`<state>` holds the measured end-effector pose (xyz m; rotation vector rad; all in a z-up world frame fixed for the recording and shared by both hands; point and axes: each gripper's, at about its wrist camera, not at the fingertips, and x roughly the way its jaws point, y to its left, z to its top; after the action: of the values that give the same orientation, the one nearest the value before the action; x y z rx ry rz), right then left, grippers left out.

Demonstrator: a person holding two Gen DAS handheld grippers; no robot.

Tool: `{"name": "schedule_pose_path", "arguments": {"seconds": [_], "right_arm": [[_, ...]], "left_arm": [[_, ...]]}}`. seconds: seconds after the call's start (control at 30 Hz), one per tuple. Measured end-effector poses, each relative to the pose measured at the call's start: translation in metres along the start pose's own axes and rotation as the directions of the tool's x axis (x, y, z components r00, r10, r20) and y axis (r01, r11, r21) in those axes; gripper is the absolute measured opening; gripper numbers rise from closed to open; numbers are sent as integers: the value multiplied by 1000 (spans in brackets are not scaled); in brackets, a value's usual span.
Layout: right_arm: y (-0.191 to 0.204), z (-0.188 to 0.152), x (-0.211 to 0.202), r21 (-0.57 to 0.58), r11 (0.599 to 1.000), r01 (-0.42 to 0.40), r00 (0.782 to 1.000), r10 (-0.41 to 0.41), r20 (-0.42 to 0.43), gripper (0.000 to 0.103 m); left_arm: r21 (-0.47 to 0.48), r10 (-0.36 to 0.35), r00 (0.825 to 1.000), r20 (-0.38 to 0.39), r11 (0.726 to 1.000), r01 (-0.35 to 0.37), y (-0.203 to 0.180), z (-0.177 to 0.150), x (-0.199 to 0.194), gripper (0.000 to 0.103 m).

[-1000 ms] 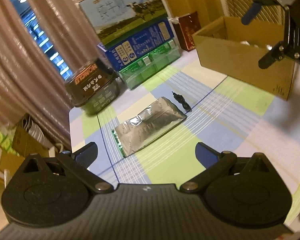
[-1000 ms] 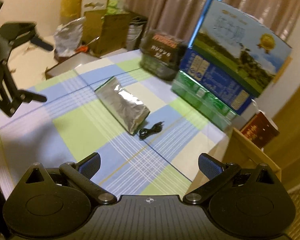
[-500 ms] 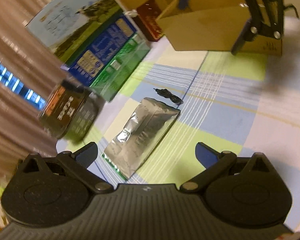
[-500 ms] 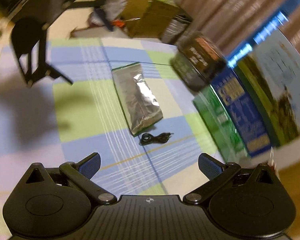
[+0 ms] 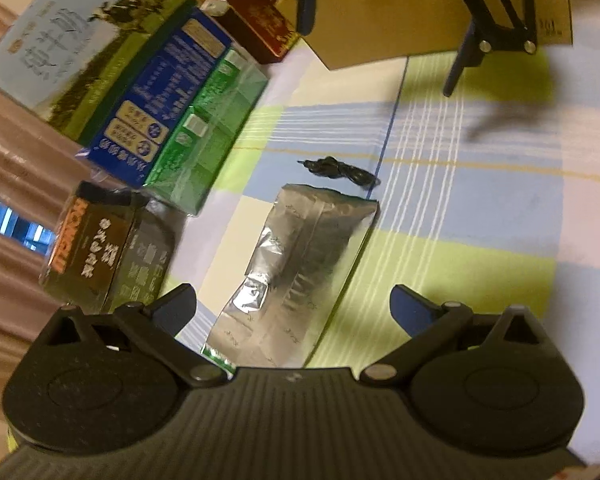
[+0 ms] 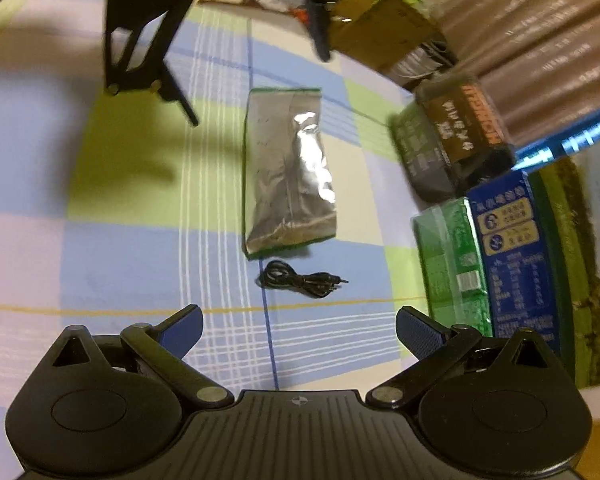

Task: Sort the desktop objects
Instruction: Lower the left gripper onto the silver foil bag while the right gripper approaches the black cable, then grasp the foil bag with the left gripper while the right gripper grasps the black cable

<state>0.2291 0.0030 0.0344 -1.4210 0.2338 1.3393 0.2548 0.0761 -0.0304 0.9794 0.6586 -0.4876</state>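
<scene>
Both spread claws have dropped lower over the worktop (image 5: 480,208): left claw (image 5: 294,306) above the foil pouch (image 5: 300,264), right claw (image 6: 298,330) probably nearing the cable (image 6: 300,278).

A: Cardboard box (image 5: 380,12) at twelve o'clock? Its top is cut off by the edge.
B: Silver pouch (image 5: 300,272): its near end is hidden behind the left tongs' body. Labels are unreadable, blurred.

Black ribbed left gripper (image 5: 294,306) body, blue-padded jaws, silver pivot screws
</scene>
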Motion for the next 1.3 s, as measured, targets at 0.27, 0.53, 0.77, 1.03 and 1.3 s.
{"name": "schedule_pose_path", "arguments": {"seconds": [0.27,0.53,0.77,1.03,1.3], "right_arm": [[-5,1,36,-105,994,-31,999,29,-30,87],[-14,0,64,-139,989,-48,998,42,-46,81],[-15,4,79,-227,972,-66,997,57,-47,74],[-15,13,94,-277,954,-115,993,104,-54,69],[-18,24,109,-240,952,-190,981,177,-74,66]], "left_arm": [[92,-40,999,-22,995,42,5,2,40,93],[104,-65,997,-47,992,70,12,-1,65,84],[113,-92,994,-52,989,98,11,-5,76,83],[114,-117,991,-67,986,124,13,-4,87,77],[49,-153,984,-92,986,158,17,-5,89,63]]}}
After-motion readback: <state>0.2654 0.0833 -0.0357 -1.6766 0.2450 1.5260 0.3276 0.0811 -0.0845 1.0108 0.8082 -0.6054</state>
